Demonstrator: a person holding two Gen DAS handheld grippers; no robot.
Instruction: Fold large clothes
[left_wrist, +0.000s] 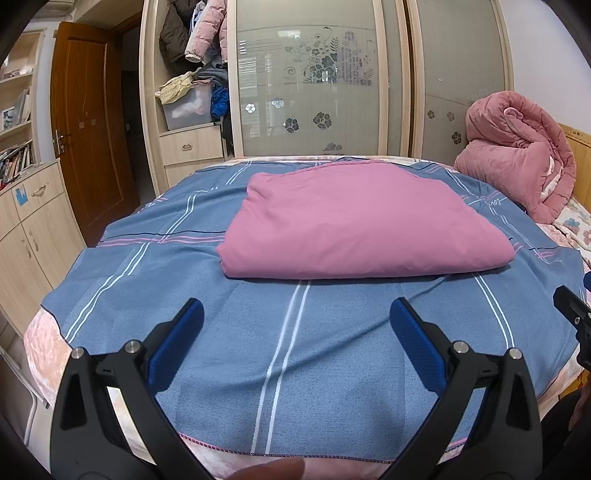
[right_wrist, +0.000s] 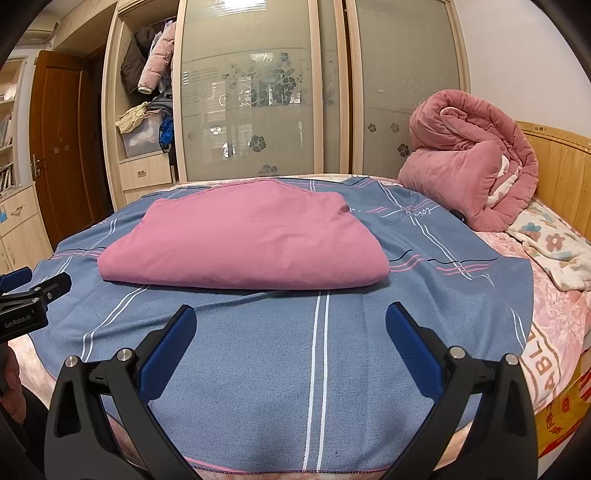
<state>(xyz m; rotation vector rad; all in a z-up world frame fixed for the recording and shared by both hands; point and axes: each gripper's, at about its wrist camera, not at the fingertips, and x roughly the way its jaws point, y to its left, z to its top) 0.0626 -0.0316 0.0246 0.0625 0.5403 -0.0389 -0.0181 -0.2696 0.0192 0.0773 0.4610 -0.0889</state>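
Observation:
A pink cloth (left_wrist: 354, 221) lies folded into a thick rectangle on the blue striped sheet (left_wrist: 295, 350) on the bed; it also shows in the right wrist view (right_wrist: 243, 240). My left gripper (left_wrist: 295, 314) is open and empty, held above the sheet a short way in front of the cloth's near edge. My right gripper (right_wrist: 290, 321) is open and empty, likewise in front of the cloth. Each gripper shows at the edge of the other's view: the right gripper (left_wrist: 576, 325) and the left gripper (right_wrist: 26, 299).
A rolled pink quilt (right_wrist: 476, 166) sits at the bed's far right by the wooden headboard (right_wrist: 561, 173). A floral blanket (right_wrist: 554, 251) lies beside it. A wardrobe with sliding doors (left_wrist: 314, 81) stands behind the bed, a wooden door (left_wrist: 88, 122) and cabinets (left_wrist: 29, 229) at left.

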